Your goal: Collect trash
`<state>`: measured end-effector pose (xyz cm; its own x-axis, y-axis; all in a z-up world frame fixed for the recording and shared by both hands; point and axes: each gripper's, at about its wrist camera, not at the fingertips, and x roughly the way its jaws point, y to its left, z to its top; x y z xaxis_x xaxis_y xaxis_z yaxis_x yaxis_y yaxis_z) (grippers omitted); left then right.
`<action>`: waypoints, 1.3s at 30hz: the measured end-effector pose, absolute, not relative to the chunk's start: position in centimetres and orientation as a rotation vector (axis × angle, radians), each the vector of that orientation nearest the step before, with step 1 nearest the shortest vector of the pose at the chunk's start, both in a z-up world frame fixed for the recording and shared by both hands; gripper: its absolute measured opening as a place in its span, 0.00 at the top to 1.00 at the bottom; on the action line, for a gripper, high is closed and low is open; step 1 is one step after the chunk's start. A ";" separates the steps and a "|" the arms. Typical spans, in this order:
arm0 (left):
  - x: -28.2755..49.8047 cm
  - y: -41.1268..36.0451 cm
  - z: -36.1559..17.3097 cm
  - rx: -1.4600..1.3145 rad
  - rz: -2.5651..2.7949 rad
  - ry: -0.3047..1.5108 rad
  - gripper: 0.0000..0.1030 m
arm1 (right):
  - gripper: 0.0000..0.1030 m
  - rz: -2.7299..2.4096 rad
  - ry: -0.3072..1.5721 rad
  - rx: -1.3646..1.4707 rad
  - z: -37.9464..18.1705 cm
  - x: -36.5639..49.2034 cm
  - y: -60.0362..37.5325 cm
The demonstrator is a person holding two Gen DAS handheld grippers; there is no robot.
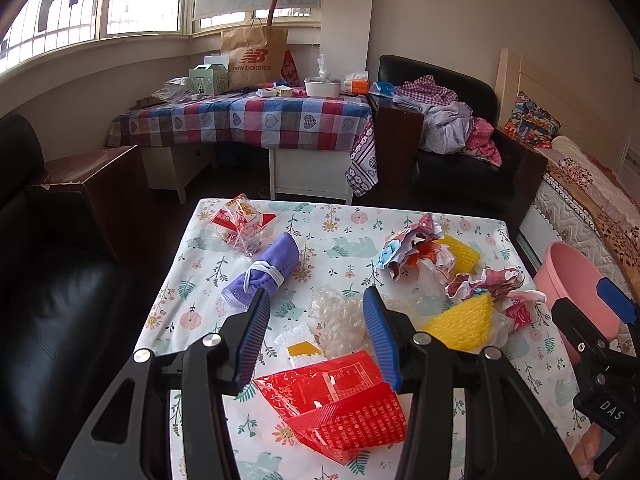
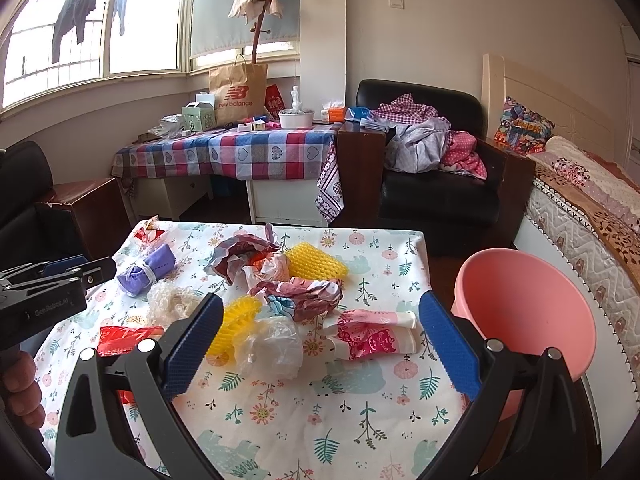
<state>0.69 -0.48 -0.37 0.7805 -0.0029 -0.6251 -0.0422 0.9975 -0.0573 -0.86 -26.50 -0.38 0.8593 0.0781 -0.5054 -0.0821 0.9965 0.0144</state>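
Glossy red plastic wrapper (image 1: 336, 408) and yellow foam netting (image 1: 462, 322) lie crumpled on a matt floral cloth tablecloth (image 2: 280, 412). A smooth pink plastic bucket (image 2: 532, 308) stands beside it. Ribbed blue pads (image 1: 378, 332) line matt black gripper arms.

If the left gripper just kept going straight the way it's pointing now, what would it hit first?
Most likely the clear crinkled plastic lying on the table. It sits right in the gap ahead of the open left gripper, beyond the red wrapper under the fingers. Depth is hard to judge through the fisheye.
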 end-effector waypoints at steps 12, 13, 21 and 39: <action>-0.6 2.8 -0.1 -0.103 0.002 0.635 0.53 | 0.04 0.081 0.527 0.012 -0.4 -0.8 -27.1; -0.7 3.1 -0.1 -0.103 0.000 0.636 0.53 | 0.04 0.082 0.527 0.012 -0.4 -0.8 -27.1; -2.4 4.3 -0.7 -0.111 -0.051 0.667 0.52 | 0.04 0.097 0.527 0.010 -0.6 -1.0 -27.4; 2.7 6.8 -0.7 -0.078 0.015 0.690 0.51 | 0.12 0.146 0.558 0.036 -1.1 0.0 -28.6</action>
